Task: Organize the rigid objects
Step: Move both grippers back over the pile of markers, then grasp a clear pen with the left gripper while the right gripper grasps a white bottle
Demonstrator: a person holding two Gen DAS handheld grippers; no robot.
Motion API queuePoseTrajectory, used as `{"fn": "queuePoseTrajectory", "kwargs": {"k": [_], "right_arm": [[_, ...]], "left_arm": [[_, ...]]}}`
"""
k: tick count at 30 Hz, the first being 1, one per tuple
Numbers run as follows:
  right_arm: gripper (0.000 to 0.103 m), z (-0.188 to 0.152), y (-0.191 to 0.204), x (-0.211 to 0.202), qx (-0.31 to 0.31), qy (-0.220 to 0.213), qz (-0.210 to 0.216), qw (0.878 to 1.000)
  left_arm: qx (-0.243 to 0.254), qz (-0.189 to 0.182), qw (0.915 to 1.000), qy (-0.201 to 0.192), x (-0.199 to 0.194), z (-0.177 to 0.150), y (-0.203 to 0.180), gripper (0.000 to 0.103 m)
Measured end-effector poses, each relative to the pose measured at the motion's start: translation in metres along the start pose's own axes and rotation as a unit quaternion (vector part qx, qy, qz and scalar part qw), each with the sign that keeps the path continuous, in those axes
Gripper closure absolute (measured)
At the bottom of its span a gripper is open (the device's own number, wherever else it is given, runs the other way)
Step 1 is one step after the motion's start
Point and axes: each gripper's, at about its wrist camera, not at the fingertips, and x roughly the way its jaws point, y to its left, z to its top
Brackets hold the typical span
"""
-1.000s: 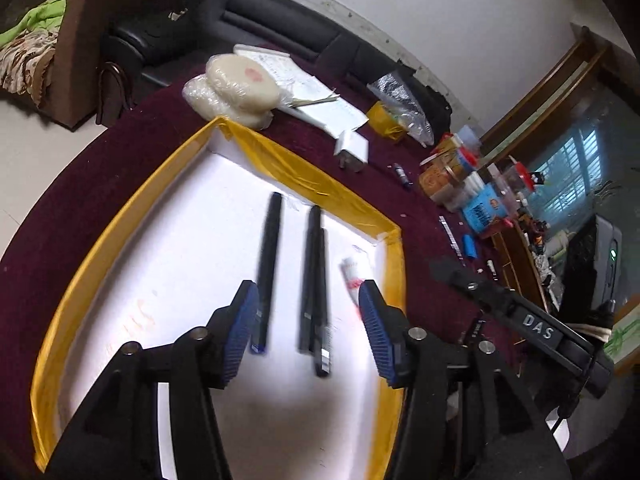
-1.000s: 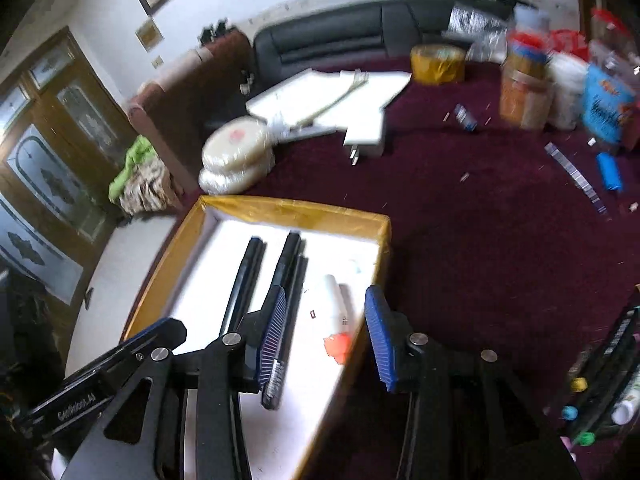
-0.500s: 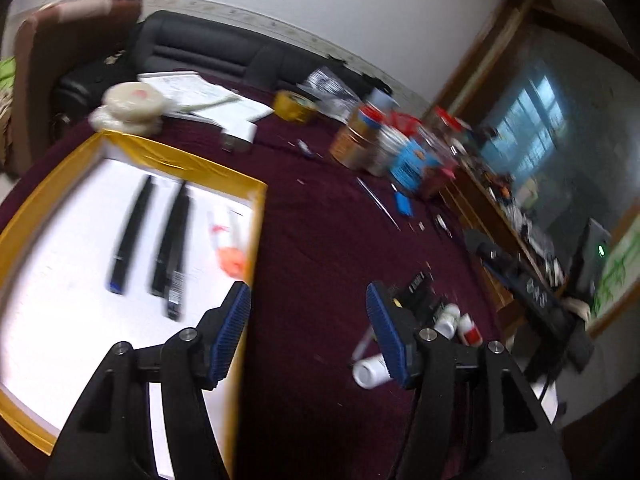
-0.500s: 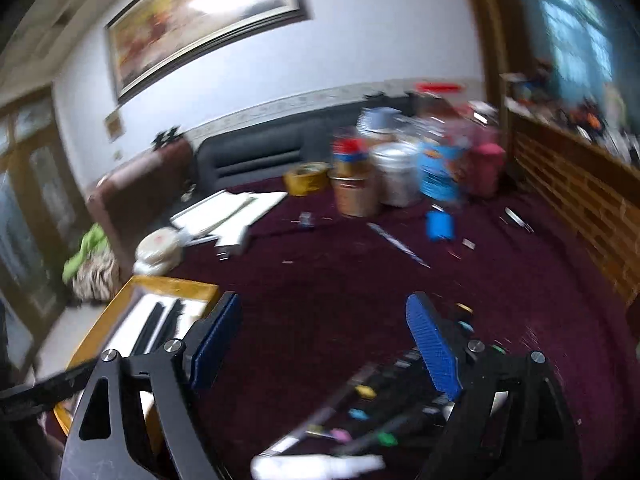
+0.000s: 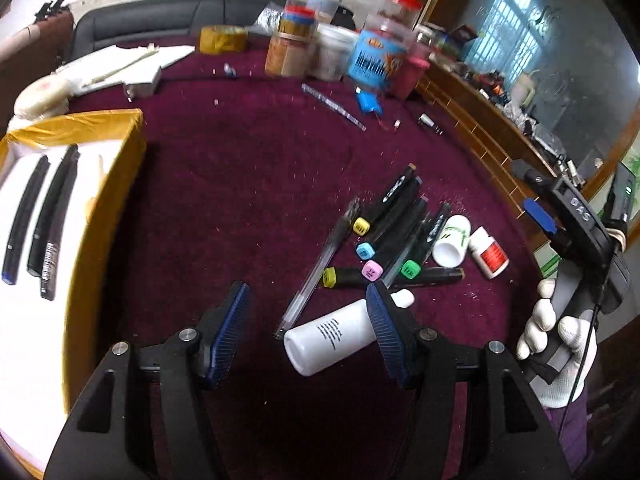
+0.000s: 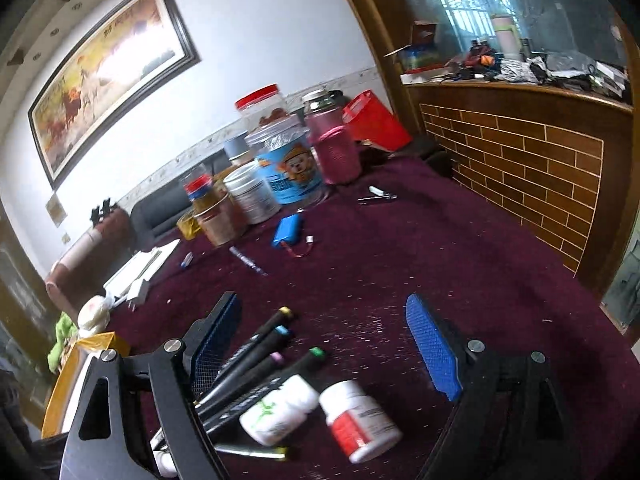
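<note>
A pile of black markers with coloured caps lies on the maroon tablecloth, with a clear pen, a white squeeze bottle and two small white pill bottles. My left gripper is open, its fingers on either side of the squeeze bottle. My right gripper is open above the markers and the pill bottles. The yellow-rimmed white tray at left holds black pens.
Jars and tins stand at the back of the table, also in the right wrist view. A blue battery pack, a tape roll and papers lie around. A brick-patterned counter borders the right side.
Both grippers swung right, away from the tray, to the pile of markers and bottles. The right gripper has opened wider.
</note>
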Motion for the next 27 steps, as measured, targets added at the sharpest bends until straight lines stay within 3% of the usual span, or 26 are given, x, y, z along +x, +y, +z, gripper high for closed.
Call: {"fn": "queuePoseTrajectory", "kwargs": {"k": [8,15,20,22,23,24,25,27], "right_arm": [[0.023,-0.006,-0.016,0.018,0.027,0.039,0.032,0.998],[0.023,-0.012,-0.010,0.021,0.012,0.050,0.040,0.998],[0.023,-0.014,-0.010,0.028,0.014,0.069,0.036,0.997],[0.023,-0.014,-0.012,0.030,0.017,0.071,0.034,0.997],[0.023,-0.014,-0.013,0.029,0.019,0.070,0.032,0.997],[0.023,-0.013,-0.013,0.029,0.021,0.069,0.031,0.997],[0.023,-0.013,-0.015,0.029,0.023,0.068,0.029,0.997],[0.023,-0.012,-0.018,0.028,0.029,0.066,0.024,0.997]], "left_arm": [[0.032,0.058,0.9977,0.016,0.033,0.020,-0.002,0.044],[0.084,0.063,0.9934,0.047,0.065,0.031,-0.018,0.044],[0.117,0.081,0.9889,0.042,0.072,0.033,-0.028,0.049],[0.120,0.082,0.9886,0.040,0.073,0.035,-0.028,0.052],[0.122,0.080,0.9886,0.039,0.073,0.036,-0.029,0.060],[0.126,0.076,0.9884,0.038,0.072,0.035,-0.030,0.076],[0.131,0.071,0.9880,0.038,0.070,0.033,-0.032,0.085],[0.148,0.082,0.9849,0.037,0.066,0.025,-0.038,0.093]]}}
